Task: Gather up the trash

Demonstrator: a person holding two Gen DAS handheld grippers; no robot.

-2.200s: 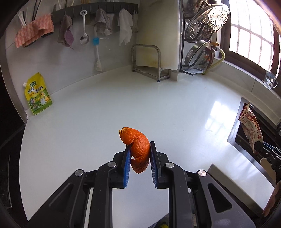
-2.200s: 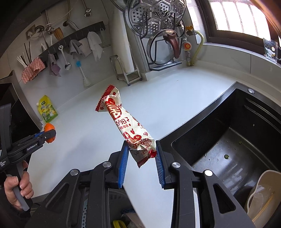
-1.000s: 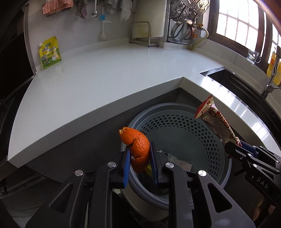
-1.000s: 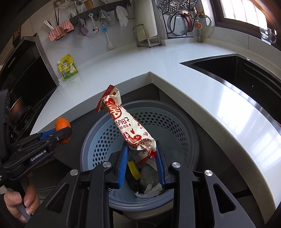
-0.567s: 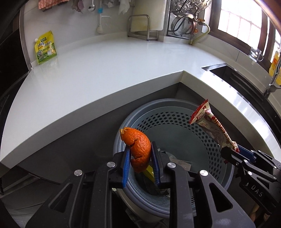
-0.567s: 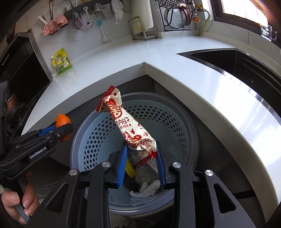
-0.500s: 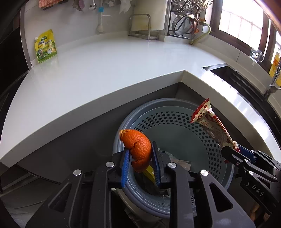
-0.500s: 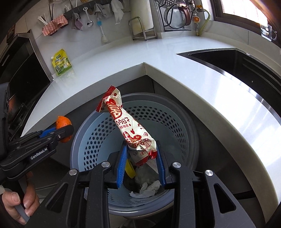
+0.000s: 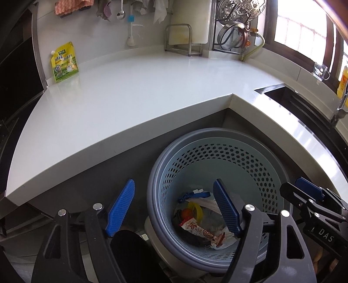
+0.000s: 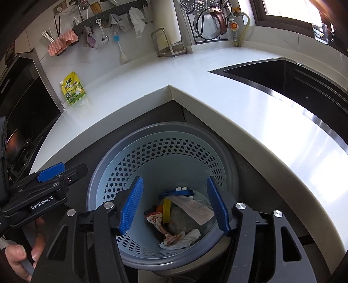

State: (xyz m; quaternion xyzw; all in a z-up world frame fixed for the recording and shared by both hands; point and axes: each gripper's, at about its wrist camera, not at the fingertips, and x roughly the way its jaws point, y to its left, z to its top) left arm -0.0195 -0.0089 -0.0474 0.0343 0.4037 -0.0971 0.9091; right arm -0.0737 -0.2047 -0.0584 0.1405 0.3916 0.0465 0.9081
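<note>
White L-shaped countertop (image 9: 130, 91), dark sink (image 10: 282, 74), bright window (image 9: 302, 37), utensil rail (image 10: 113, 13).

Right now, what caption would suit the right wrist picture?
Right gripper open above the perforated bin, snack wrapper lying among the trash inside.

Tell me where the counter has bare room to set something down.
The white counter is bare from the yellow-green pouch across to the sink, front edge included. The back is crowded: cutting-board stand, dish rack, hanging cloths. The trash basket sits below.
</note>
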